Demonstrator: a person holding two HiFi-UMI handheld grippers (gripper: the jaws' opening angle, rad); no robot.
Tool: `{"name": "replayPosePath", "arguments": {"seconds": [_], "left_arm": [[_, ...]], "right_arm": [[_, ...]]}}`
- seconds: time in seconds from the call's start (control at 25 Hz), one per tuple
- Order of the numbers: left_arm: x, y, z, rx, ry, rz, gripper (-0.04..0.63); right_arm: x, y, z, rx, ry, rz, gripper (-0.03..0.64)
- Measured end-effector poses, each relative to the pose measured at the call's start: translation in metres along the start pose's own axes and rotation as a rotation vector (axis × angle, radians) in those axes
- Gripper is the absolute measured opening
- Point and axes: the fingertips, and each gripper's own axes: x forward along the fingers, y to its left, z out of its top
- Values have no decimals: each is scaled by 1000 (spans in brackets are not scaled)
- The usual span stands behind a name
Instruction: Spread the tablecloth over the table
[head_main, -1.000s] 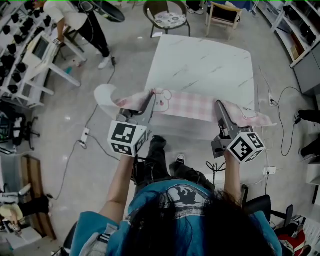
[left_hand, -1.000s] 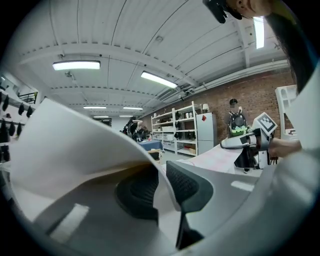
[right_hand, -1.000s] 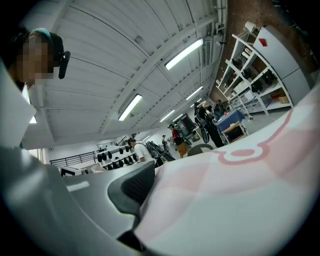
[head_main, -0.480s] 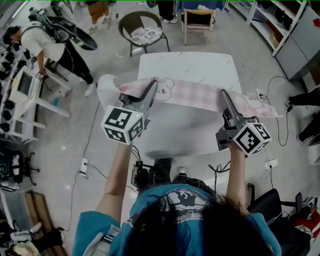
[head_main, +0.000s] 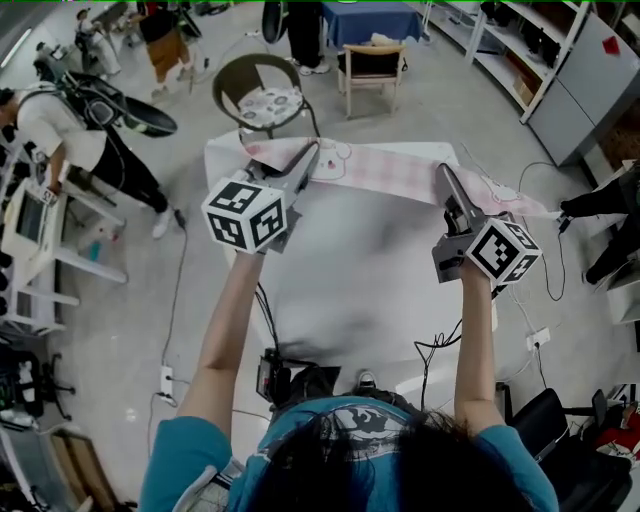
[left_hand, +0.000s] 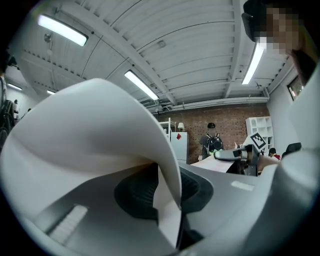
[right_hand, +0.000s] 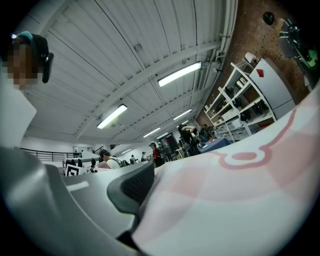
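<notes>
The pink checked tablecloth (head_main: 385, 172) hangs as a bunched strip across the far edge of the white marble table (head_main: 350, 265). My left gripper (head_main: 312, 157) is shut on its left part, and the white underside of the cloth (left_hand: 100, 130) billows up over the jaws (left_hand: 167, 197) in the left gripper view. My right gripper (head_main: 443, 178) is shut on the right part, where the cloth (right_hand: 240, 190) with a pink bear print covers the right jaw and lies against the left pad (right_hand: 135, 186). Both cloth ends droop beyond the grippers.
A round chair (head_main: 262, 95) with a cushion and a wooden chair (head_main: 372, 62) stand just beyond the table's far edge. A person (head_main: 60, 125) stands at the left by a rack. Shelves and a grey cabinet (head_main: 585, 75) line the right; cables (head_main: 530, 300) trail on the floor.
Both grippers have carried the cloth away from me across the tabletop, from its near edge to its far edge. Most of the tabletop now shows bare behind the cloth.
</notes>
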Motion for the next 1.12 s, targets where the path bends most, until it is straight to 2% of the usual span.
{"name": "replayPosePath", "arguments": {"seconds": [0.16,0.28,0.36,0.48,0.68,0.76,0.92,1.12], "left_arm": [[46,44,1,1,21,-12,74],[84,71,21,64,14,-23,74],[105,82,46,107,-33,-35,74],[124,88,92,190,-146,-49,74],[103,60,158,424,-410,-133,81],[94,47,166,475,-468,-183,84],[87,24,161,502,-476,-259,86],[62,-20,152,452,-481,-352,84]], "right_arm": [[49,-28,9,-9,8,-46,77],[85,-48,29,-35,-2,-75,77],[105,-60,49,-55,-15,-81,77],[127,-60,87,-105,-71,-56,77],[117,-27,147,-310,-268,45,77],[109,-19,159,-376,-306,71,78],[88,-22,159,-399,-326,81,77],[43,-19,144,-349,-308,77,77]]}}
